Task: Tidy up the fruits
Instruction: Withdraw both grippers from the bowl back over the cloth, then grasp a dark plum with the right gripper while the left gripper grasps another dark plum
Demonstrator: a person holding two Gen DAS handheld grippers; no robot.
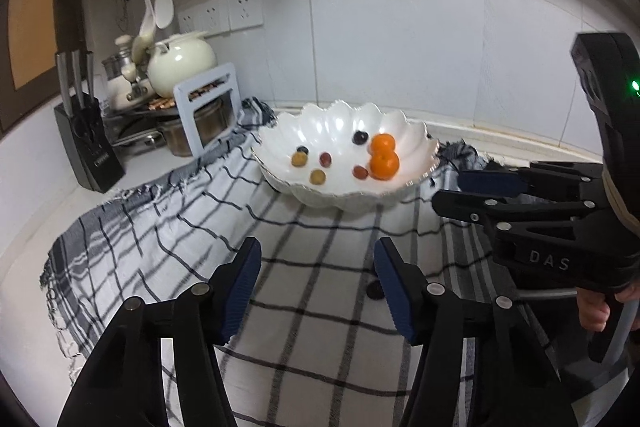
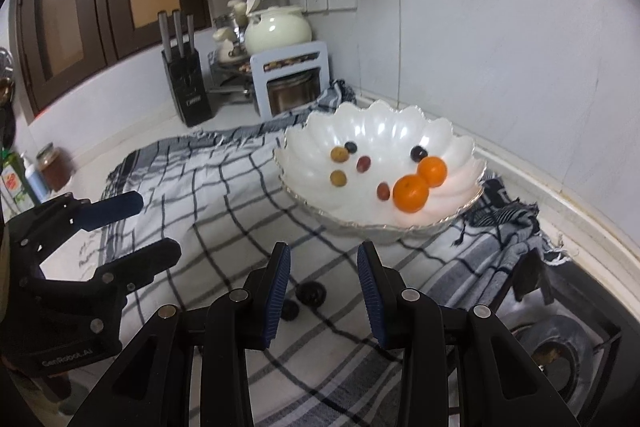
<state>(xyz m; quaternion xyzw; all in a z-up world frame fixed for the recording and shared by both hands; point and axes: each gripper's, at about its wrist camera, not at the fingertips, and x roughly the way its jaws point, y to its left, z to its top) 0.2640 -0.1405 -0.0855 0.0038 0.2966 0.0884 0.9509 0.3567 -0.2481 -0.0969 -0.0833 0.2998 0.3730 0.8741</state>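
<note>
A white scalloped bowl (image 1: 320, 125) (image 2: 400, 127) stands on a checked cloth (image 1: 280, 267) (image 2: 208, 195). It holds two oranges (image 1: 384, 163) (image 2: 411, 193) and several small dark, red and yellow fruits. My left gripper (image 1: 316, 259) is open and empty above the cloth, short of the bowl. A dark fruit (image 1: 375, 291) lies on the cloth by its right finger. My right gripper (image 2: 323, 259) is open and empty. Two dark fruits (image 2: 311, 293) lie on the cloth between its fingers. Each gripper also shows in the other's view (image 1: 460, 193) (image 2: 154, 227).
A knife block (image 1: 88, 147) (image 2: 186, 91), a cream teapot (image 1: 182, 61) (image 2: 278, 29) and a blue-framed rack (image 1: 208, 107) (image 2: 294, 83) stand at the back left. A gas stove burner (image 2: 556, 339) lies at the right. Bottles and a jar (image 2: 50, 167) stand far left.
</note>
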